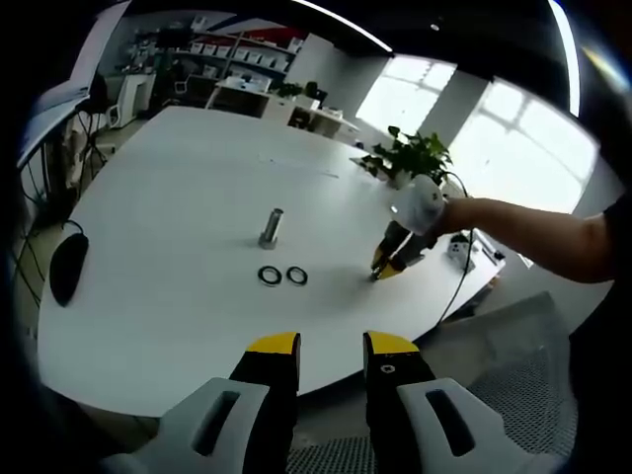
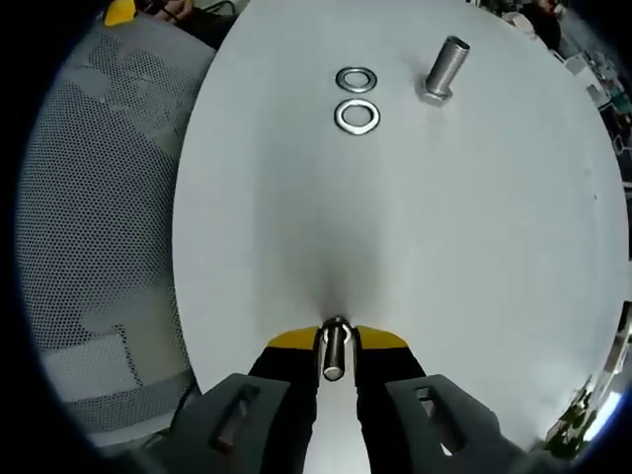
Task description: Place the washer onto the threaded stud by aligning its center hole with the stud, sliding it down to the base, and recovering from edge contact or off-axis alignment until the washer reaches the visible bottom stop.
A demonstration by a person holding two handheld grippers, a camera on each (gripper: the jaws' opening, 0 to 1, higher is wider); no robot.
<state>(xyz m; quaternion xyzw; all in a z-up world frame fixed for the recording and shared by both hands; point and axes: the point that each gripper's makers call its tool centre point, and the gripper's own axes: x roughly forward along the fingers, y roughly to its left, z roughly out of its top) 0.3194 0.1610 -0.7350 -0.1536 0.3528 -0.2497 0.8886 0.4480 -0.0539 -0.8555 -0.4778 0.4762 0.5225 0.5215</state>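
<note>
White counter [image 1: 197, 178] in a bright office with a plant [image 1: 415, 158]. Left tongs [image 1: 331, 346] apart; right tongs [image 2: 336, 341] clamp a bolt [image 2: 334, 351] near washers [image 2: 356, 116] and stud [image 2: 444, 67].

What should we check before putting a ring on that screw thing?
1. Threaded stud stands upright on the table: ok.
2. Nothing on the stud yet; two washers lie flat beside it: ok.
3. Right gripper is shut on a small metal piece: ok. Whether it is a washer: cannot tell.
4. That piece lined up over the stud: not ok; it is low by the table, away from the stud.
5. Left gripper is open, empty and back at the table edge, out of the way: ok.
</note>
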